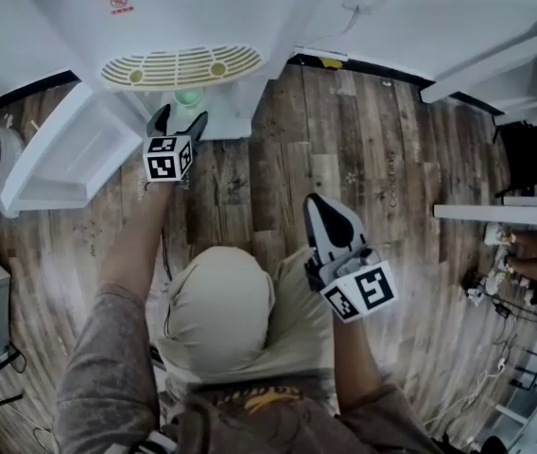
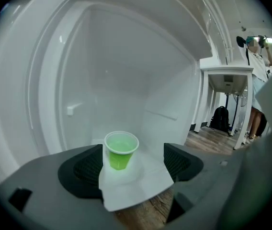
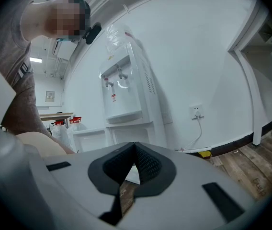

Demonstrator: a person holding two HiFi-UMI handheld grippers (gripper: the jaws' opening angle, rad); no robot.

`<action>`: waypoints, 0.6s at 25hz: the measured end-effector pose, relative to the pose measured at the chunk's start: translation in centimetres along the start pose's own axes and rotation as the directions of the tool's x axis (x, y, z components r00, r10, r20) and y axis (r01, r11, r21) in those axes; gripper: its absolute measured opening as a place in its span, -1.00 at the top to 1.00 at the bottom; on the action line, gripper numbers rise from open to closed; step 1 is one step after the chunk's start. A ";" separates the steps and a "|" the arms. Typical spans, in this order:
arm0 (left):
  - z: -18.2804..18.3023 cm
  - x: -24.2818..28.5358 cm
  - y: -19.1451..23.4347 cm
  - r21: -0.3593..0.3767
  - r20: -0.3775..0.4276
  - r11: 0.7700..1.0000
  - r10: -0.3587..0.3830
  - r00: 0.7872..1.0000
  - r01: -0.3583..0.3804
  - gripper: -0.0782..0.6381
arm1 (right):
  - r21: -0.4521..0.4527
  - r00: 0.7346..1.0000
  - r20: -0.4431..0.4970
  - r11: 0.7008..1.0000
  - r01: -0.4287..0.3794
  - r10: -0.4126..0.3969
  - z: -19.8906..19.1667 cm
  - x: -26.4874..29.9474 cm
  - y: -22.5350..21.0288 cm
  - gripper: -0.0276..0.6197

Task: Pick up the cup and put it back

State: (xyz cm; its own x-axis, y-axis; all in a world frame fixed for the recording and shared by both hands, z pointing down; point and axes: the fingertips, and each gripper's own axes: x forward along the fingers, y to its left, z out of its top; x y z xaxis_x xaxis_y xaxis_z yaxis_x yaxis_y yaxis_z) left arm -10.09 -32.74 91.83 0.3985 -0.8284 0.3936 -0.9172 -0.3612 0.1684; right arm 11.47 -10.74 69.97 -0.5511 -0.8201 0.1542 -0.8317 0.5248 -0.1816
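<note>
The water dispenser stood on the wood floor against the white wall, its lower compartment open. On that compartment's white shelf the green cup stood upright, straight ahead of the left gripper. Its wide-spread jaws flanked the cup without touching. The right gripper, closed and empty, hung well back from the dispenser.

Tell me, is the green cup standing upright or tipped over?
Upright. In the left gripper view the green cup stands on its base on the white shelf, its round rim facing up.
</note>
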 end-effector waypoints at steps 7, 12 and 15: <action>2.4 -4.6 -1.8 -0.011 0.009 0.999 -0.037 0.999 0.037 -0.28 | 0.008 1.000 0.012 1.000 -0.013 0.013 0.0 -1.0 0.3 0.91; 4.7 -7.8 -3.7 -0.018 0.039 0.996 -0.087 0.995 0.088 -0.28 | 0.003 1.000 0.009 1.000 -0.029 0.029 0.1 -1.5 0.7 0.91; 6.0 -9.9 -5.0 -0.022 0.051 0.993 -0.115 0.992 0.116 -0.28 | 0.001 0.999 0.016 0.999 -0.035 0.035 0.3 -1.8 0.8 0.91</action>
State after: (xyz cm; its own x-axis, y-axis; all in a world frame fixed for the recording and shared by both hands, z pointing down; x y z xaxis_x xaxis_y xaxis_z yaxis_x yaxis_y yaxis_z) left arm -9.44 -25.33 81.70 0.5010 -0.8021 0.3249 -0.8645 -0.4457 0.2325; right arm 11.78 -8.91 69.25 -0.5788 -0.8047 0.1324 -0.8117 0.5529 -0.1883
